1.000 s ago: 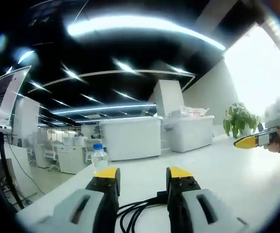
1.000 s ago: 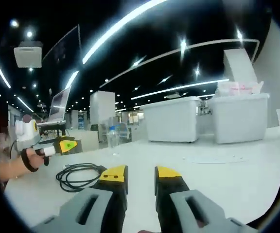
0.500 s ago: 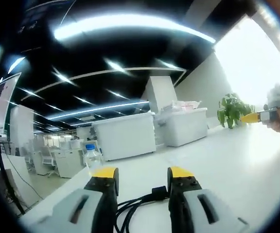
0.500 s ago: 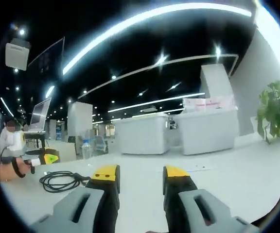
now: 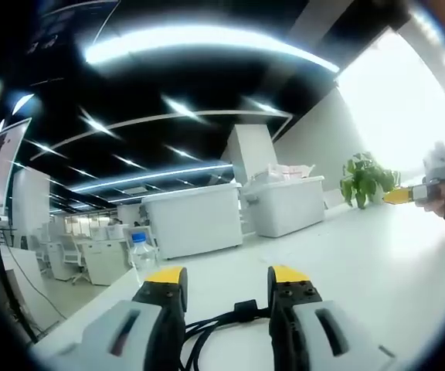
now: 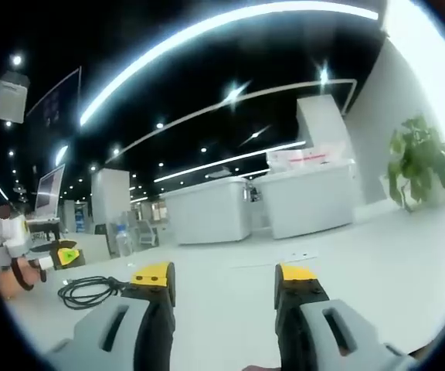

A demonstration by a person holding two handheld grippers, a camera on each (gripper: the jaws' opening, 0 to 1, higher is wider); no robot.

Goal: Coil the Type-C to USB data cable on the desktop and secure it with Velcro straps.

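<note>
Black cable [image 5: 215, 326] lies loosely looped on the white desk [image 5: 377, 270], at six o'clock between the left gripper [image 5: 226, 278]'s spread, empty jaws. Right gripper [image 6: 222, 270] gapes too, cable at nine o'clock. Risk: one stray strand snagged, and the coil unravels.

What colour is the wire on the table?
Black. The cable shows best in the right gripper view, lying loosely looped on the white table.

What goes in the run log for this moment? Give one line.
left gripper: open, over black data cable | right gripper: open, empty, cable to its left | desk: white | water bottle: beyond cable
</note>
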